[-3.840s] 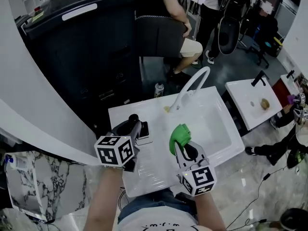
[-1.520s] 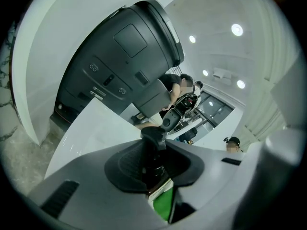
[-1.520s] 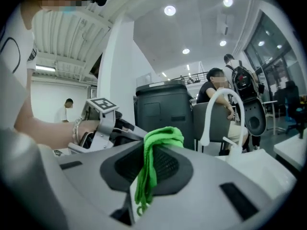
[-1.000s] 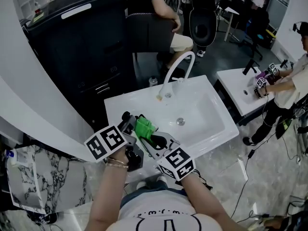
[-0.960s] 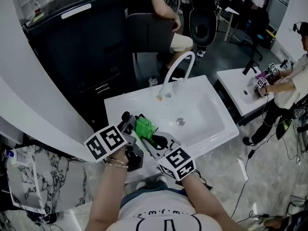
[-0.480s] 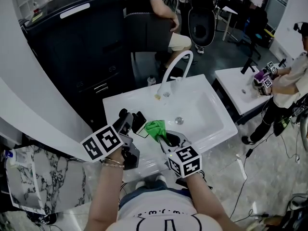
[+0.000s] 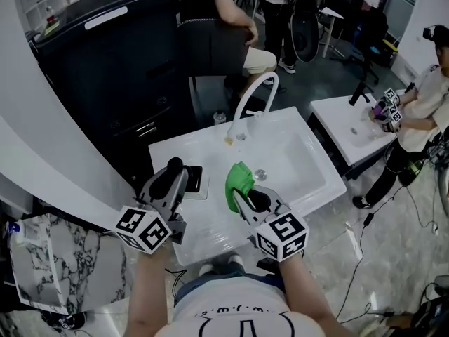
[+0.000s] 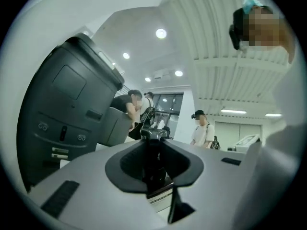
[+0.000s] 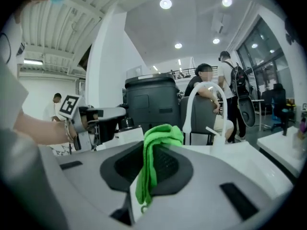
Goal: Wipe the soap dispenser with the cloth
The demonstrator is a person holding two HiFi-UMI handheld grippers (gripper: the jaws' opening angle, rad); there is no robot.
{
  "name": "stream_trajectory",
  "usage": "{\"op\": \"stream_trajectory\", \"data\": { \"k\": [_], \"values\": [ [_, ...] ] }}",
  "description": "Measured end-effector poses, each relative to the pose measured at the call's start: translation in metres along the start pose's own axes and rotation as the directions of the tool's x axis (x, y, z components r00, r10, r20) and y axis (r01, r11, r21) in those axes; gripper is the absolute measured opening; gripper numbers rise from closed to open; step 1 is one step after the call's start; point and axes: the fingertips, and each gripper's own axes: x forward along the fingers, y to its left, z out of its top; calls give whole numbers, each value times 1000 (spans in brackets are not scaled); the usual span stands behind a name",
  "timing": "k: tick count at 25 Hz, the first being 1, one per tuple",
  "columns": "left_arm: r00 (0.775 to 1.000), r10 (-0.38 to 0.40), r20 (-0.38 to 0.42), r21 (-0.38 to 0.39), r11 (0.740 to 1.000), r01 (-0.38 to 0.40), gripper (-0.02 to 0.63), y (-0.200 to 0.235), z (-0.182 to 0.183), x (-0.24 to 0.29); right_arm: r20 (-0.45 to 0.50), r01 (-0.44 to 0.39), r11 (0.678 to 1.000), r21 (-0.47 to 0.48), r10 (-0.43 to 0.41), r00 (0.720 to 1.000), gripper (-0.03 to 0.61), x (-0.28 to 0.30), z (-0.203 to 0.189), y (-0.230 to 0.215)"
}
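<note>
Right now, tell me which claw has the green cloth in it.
The right claw: the green cloth hangs pinched between its jaws. The left claw is closed on the dark soap dispenser instead.

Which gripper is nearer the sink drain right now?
Right. The right gripper, holding the green cloth, is close by the drain; the left gripper is farther off, over the left rim of the sink.

Open lab hall: freestanding white sinks (image 7: 298,142), ceiling spotlights (image 9: 165,4), other people (image 7: 421,107).
</note>
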Motion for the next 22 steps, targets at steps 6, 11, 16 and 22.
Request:
{"op": "stream_trajectory", "data": {
  "k": [6, 11, 16, 22],
  "values": [
    [997, -64, -43, 128, 989, 69, 92, -19, 1, 5, 139, -179, 982, -59, 186, 973, 48, -1, 40, 39],
    [995, -75, -72, 166, 982, 86, 92, -31, 1, 10, 74, -219, 969, -117, 228, 971, 48, 14, 31, 56],
    [995, -79, -67, 160, 983, 89, 92, -34, 4, 11, 27, -215, 972, -100, 219, 975, 48, 18, 17, 53],
    [995, -93, -19, 114, 989, 95, 92, -33, 16, 12, -96, -186, 978, -97, 177, 979, 48, 24, -14, 41]
  ]
}}
